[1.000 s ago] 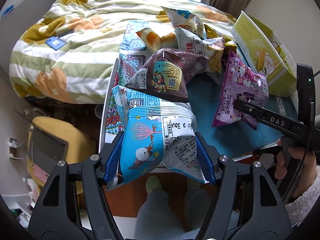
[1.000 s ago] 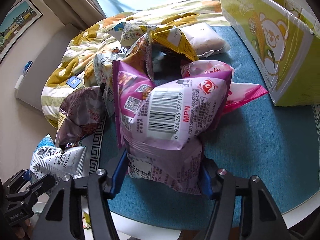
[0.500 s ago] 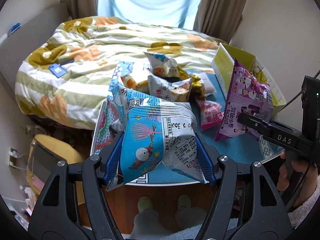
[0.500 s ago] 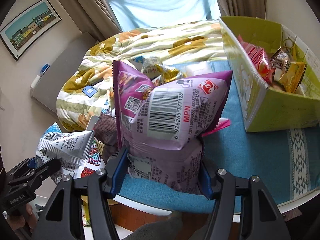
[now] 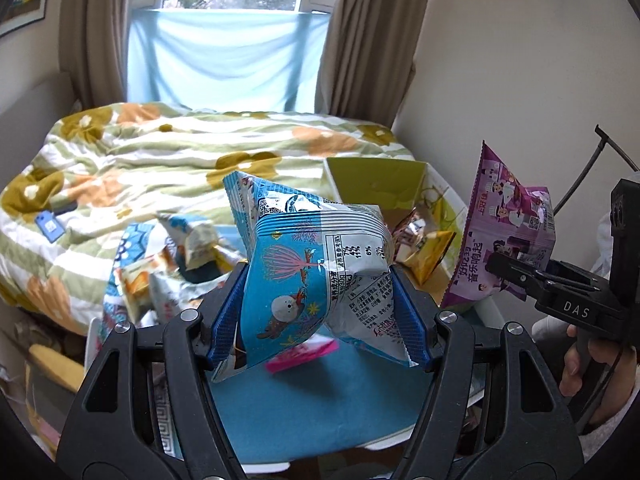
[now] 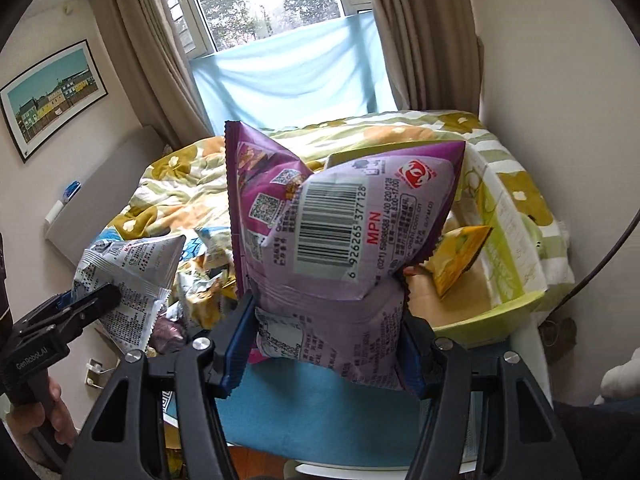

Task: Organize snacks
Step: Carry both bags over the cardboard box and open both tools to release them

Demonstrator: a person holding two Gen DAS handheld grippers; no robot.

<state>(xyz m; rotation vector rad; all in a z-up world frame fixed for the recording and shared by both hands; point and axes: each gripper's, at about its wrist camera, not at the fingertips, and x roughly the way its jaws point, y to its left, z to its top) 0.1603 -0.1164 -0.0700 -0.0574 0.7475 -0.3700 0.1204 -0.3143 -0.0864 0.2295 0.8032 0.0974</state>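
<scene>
Both packets have risen off the table; the left gripper [image 5: 320,312] pinches the blue snack bag [image 5: 316,276], the right gripper [image 6: 322,344] the purple snack bag [image 6: 336,240], now above the green box [image 6: 504,280], likely ready for dropping in.

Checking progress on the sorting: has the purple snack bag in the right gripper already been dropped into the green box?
No: the purple snack bag is clamped in the right gripper, held above the green box.

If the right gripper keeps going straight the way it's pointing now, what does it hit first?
Probably the green box. The right gripper, shut on the purple snack bag, points over the blue table mat toward the box's open top; the bag would likely arrive first. Depth is hard to judge.
</scene>
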